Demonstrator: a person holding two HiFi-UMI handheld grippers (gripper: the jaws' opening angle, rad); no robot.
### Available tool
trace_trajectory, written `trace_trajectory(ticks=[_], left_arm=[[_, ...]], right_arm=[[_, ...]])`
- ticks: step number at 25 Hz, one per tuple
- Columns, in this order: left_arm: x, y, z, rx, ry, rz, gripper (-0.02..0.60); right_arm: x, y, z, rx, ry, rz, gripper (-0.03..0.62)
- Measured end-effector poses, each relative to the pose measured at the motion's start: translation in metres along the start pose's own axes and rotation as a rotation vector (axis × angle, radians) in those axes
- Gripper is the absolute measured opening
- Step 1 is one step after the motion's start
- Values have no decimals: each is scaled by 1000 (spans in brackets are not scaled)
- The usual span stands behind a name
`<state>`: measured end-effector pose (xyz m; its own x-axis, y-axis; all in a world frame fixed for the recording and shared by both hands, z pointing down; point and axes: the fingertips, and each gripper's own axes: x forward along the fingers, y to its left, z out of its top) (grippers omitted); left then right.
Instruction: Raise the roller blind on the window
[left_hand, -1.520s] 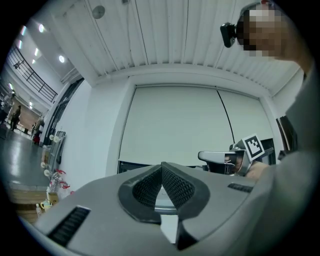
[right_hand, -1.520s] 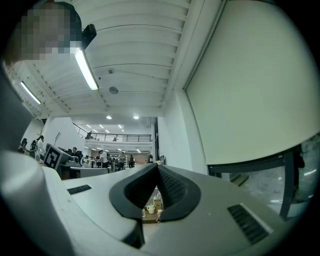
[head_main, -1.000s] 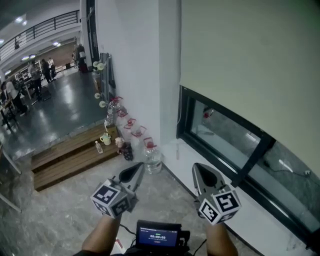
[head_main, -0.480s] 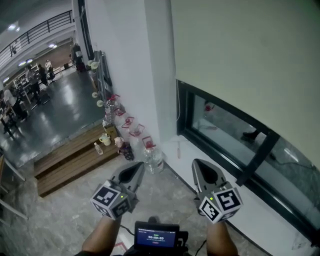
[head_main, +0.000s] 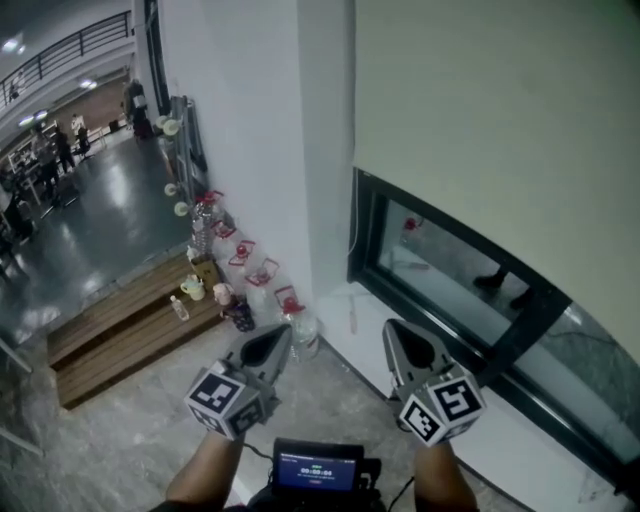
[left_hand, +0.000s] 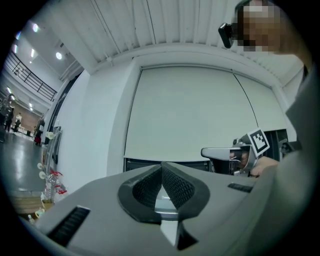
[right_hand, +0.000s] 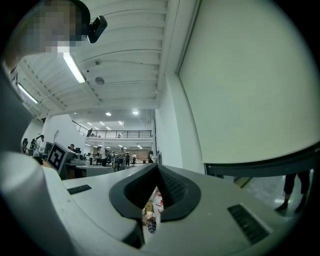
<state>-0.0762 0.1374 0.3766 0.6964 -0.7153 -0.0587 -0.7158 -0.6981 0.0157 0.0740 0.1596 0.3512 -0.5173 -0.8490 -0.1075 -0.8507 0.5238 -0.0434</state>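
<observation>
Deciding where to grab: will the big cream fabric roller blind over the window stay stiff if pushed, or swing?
The cream fabric roller blind would probably swing: it hangs as a thin sheet, bottom edge free above the black window frame. Its flat, unwrinkled face suggests a stiff bottom bar, so it likely settles back.

Readable text: none legible.
The screen (head_main: 317, 470) between your wrists shows digits too blurred to read. The cube (head_main: 228, 400) on your left gripper (head_main: 278, 338) and the cube (head_main: 440, 408) on your right gripper (head_main: 396, 332) carry square coded patterns only.
</observation>
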Motion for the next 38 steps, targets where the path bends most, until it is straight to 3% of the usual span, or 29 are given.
trace_trajectory(ticks=[12,19,23,38], left_arm=[[51,98,-8,-37,9,-61,-6],[78,126,-1,-47,0,-72,-6],[104,137,3,-29,-3,-86,-6],[223,173,27,17,-22,-4,-6]], right_arm=[[108,-8,-11,-37,50,-13,14],[144,-28,0,-49,26,-43,14],[166,-49,4,-49,6,-43,14],[237,-159,20,-39,-33,34,14]])
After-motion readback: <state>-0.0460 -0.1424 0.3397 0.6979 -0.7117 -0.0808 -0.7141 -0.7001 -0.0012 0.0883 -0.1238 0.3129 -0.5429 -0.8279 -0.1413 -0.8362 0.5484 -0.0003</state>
